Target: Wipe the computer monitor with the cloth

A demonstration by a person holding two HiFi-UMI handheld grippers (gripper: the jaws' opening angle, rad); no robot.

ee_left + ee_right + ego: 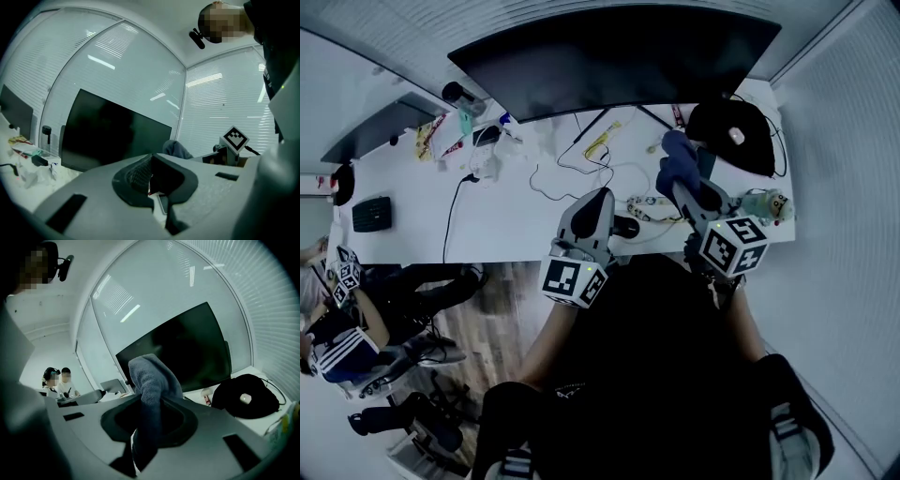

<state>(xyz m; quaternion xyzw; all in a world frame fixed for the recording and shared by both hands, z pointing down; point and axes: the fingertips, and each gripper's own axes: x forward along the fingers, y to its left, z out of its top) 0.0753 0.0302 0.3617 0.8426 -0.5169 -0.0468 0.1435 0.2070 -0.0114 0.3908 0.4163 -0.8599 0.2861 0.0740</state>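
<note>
Pinching the grey-blue cloth [152,376], the right gripper [149,411] clamps a soft, light fold that flops past its tips. The dark monitor [187,345] stands ahead, apart; it is likely fragile, so press lightly. The left gripper [150,176] is closed, empty.

Ahead of my left gripper [600,199], loose cables [572,167] trail across the white desk [412,202]. A black bag [733,136] lies beyond my right gripper [680,183]; the monitor [619,52] stands farther ahead.
</note>
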